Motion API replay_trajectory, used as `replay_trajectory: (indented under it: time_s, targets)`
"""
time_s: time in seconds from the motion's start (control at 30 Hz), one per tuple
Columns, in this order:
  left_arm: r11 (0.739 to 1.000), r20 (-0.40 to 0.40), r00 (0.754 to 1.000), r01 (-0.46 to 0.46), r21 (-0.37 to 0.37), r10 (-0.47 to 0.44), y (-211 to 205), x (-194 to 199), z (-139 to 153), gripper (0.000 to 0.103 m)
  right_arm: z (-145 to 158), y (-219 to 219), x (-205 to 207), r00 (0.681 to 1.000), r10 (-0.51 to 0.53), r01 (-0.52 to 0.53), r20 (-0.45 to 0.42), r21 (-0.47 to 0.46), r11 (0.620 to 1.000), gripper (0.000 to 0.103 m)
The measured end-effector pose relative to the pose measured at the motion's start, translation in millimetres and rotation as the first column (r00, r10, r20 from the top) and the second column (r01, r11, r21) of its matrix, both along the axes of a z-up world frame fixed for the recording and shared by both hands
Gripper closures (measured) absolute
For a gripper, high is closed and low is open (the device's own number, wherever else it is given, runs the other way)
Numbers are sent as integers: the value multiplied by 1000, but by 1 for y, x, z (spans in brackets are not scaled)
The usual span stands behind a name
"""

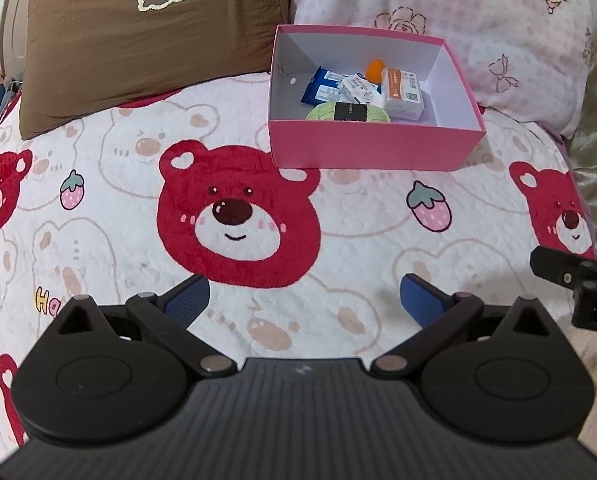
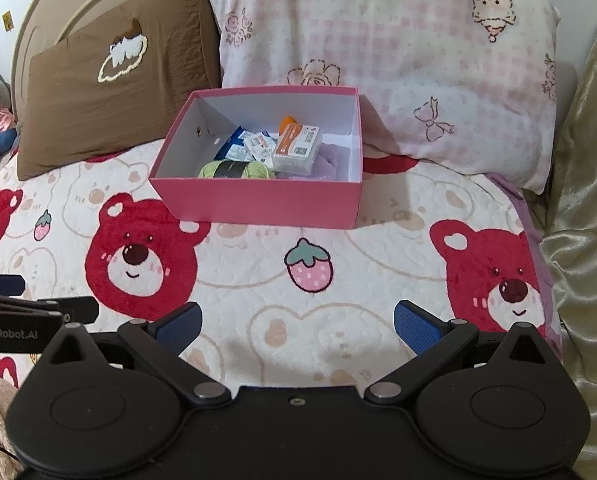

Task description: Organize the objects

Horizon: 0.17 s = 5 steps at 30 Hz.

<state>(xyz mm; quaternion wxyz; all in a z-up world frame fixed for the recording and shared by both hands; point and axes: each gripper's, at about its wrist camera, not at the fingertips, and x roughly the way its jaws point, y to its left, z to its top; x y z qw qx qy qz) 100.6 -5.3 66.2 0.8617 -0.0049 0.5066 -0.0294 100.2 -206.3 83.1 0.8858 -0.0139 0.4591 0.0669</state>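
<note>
The right gripper (image 2: 296,326) hangs over the white bear-print blanket (image 2: 258,292) with its blue-padded jaws spread wide and nothing between them. Well ahead sits an open pink cardboard box (image 2: 258,200) holding a green yarn skein (image 2: 238,170), a clear plastic packet with an orange label (image 2: 296,148) and blue-and-white sachets (image 2: 250,146). Behind the box lean a brown pillow (image 2: 98,112) and a pink checked pillow (image 2: 398,60)

Black ribbed gripper (image 1: 304,294) bodies — blue-padded jaws, silver pivot screws, "GenRobot.AI" lettering.
</note>
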Motion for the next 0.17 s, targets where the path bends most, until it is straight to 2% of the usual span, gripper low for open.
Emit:
replay_trajectory:
  time_s: [0.17]
  targets:
    - [1000, 3, 1000, 20, 16, -20, -4, 0, 3, 0, 0, -1, 0, 1000, 0, 0, 4, 0, 1000, 0]
